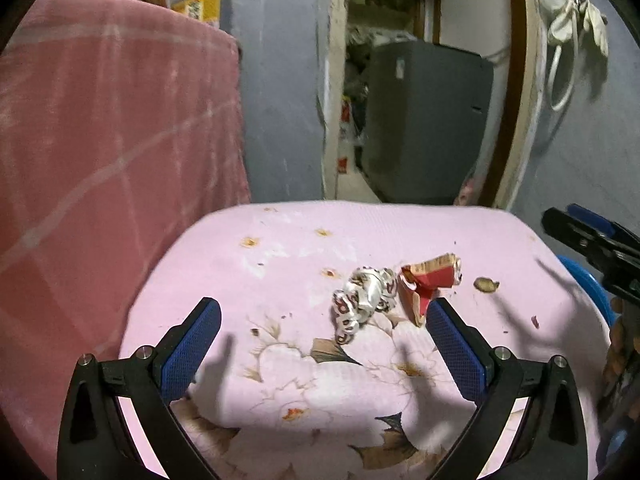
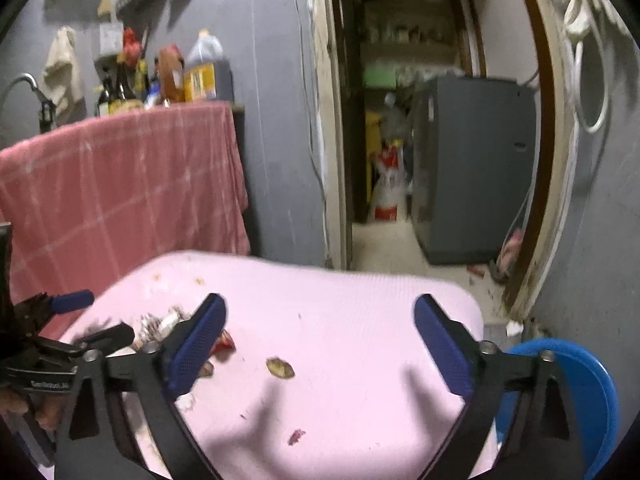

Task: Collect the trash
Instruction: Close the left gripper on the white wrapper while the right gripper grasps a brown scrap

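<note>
Left gripper [image 1: 323, 318] spread wide above a pink floral-covered table [image 1: 280, 240], nothing held. Right gripper [image 2: 320, 328] likewise wide open and empty.

Trash, left wrist view: crumpled white wrapper [image 1: 366, 300] with red lettering just past centre, between the fingers and nearer the 1 o'clock pad; torn red-and-tan packet [image 1: 430, 280] touching it at 3 o'clock, its near corner hidden behind the right fingertip [image 1: 444, 320]; small brown scrap [image 1: 486, 285] farther out at 3 o'clock, apart from both.

Handling, judged: wrapper and packet light, thin, crushable, likely slippery where glossy; best pinched across the bunched middle, not at a loose flap. Brown scrap flat and small, probably hard to lift off cloth; edge-on pinch advisable.

View differences: left wrist view alone showing wrapper lettering and the floral print. Right wrist view alone showing a blue basin [image 2: 588, 392] at 4 o'clock beyond the table edge, possibly the receptacle, the brown scrap between its own fingers, and a small reddish fleck [image 2: 296, 436] at 6 o'clock; wrappers there largely masked at 9 o'clock by a finger.
</note>
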Action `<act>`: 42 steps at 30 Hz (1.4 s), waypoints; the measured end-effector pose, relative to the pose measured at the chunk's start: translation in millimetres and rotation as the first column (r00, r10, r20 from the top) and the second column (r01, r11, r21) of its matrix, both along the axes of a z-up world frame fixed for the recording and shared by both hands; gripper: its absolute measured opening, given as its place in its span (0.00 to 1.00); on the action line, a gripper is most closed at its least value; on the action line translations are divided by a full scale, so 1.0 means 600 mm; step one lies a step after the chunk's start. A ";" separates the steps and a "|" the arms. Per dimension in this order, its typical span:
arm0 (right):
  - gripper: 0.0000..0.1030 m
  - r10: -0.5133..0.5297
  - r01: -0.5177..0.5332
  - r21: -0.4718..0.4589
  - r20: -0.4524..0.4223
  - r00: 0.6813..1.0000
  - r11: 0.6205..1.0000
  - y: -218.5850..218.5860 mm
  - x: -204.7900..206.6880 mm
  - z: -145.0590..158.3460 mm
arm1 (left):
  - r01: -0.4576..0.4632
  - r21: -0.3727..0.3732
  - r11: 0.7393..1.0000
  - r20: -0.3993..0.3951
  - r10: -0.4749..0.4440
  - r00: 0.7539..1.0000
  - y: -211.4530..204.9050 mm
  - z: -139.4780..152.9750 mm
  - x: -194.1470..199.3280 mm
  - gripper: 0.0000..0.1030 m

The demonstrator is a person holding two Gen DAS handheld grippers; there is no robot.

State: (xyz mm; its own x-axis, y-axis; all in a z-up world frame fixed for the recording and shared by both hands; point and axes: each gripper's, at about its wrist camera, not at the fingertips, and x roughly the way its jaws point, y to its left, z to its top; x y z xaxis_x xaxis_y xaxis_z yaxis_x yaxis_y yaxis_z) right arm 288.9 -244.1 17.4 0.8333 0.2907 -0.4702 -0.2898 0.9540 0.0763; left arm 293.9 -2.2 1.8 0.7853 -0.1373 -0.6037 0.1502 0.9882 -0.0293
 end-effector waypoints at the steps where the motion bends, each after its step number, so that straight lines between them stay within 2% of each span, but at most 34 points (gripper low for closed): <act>1: 0.76 0.003 -0.003 -0.008 -0.027 1.000 1.000 0.000 0.006 -0.004 | 0.012 0.004 1.000 -0.013 -0.012 1.000 -0.003 -0.003 0.004 0.95; 3: 0.67 0.009 -0.011 -0.026 -0.078 0.997 1.000 -0.003 0.017 -0.014 | 0.030 0.009 1.000 -0.036 -0.030 0.999 -0.009 -0.007 0.011 0.89; 5: 0.64 0.013 -0.018 -0.038 -0.113 0.994 0.999 -0.005 0.024 -0.022 | 0.044 0.012 0.999 -0.059 -0.043 0.997 -0.013 -0.012 0.021 0.78; 8: 0.63 0.026 -0.032 -0.031 -0.159 0.987 0.999 -0.007 0.034 -0.031 | 0.056 0.006 0.998 -0.096 -0.055 0.994 -0.018 -0.020 0.036 0.66; 13: 0.62 0.080 -0.095 -0.047 -0.246 0.966 0.994 0.009 0.053 -0.049 | 0.067 -0.037 0.997 -0.153 -0.072 0.986 -0.014 -0.031 0.050 0.53; 15: 0.53 0.098 -0.118 -0.061 -0.268 0.958 0.991 0.018 0.057 -0.054 | 0.064 -0.058 0.996 -0.168 -0.073 0.983 -0.011 -0.031 0.053 0.49; 17: 0.50 0.116 -0.143 -0.076 -0.287 0.951 0.987 0.028 0.061 -0.059 | 0.060 -0.087 0.994 -0.182 -0.075 0.981 -0.003 -0.032 0.058 0.44; 21: 0.47 0.154 -0.194 -0.096 -0.323 0.934 0.976 0.043 0.063 -0.070 | 0.062 -0.116 0.991 -0.187 -0.083 0.979 0.003 -0.028 0.062 0.40; 25: 0.47 0.193 -0.248 -0.110 -0.361 0.912 0.963 0.058 0.065 -0.081 | 0.075 -0.133 0.988 -0.200 -0.101 0.975 0.002 -0.027 0.066 0.30; 31: 0.39 0.211 -0.269 -0.096 -0.395 0.894 0.958 0.062 0.070 -0.087 | 0.076 -0.170 0.983 -0.211 -0.112 0.971 0.004 -0.025 0.075 0.23; 34: 0.30 0.218 -0.280 -0.101 -0.402 0.889 0.955 0.067 0.070 -0.088 | 0.077 -0.174 0.982 -0.208 -0.113 0.972 0.006 -0.024 0.074 0.22; 37: 0.15 0.227 -0.296 -0.118 -0.401 0.888 0.948 0.074 0.067 -0.088 | 0.078 -0.171 0.982 -0.205 -0.113 0.972 0.007 -0.024 0.075 0.21; 42: 0.13 0.233 -0.300 -0.120 -0.389 0.891 0.946 0.072 0.062 -0.087 | 0.076 -0.171 0.982 -0.197 -0.109 0.974 0.007 -0.026 0.071 0.20</act>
State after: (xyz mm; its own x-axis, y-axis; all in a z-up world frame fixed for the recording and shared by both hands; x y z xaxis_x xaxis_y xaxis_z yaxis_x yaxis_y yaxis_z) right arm 325.8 -200.8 -34.9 0.4953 0.3638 -0.7888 -0.5185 0.8524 0.0676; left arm 336.6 1.9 -14.1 0.6263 -0.3121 -0.7144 0.2150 0.9500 -0.2266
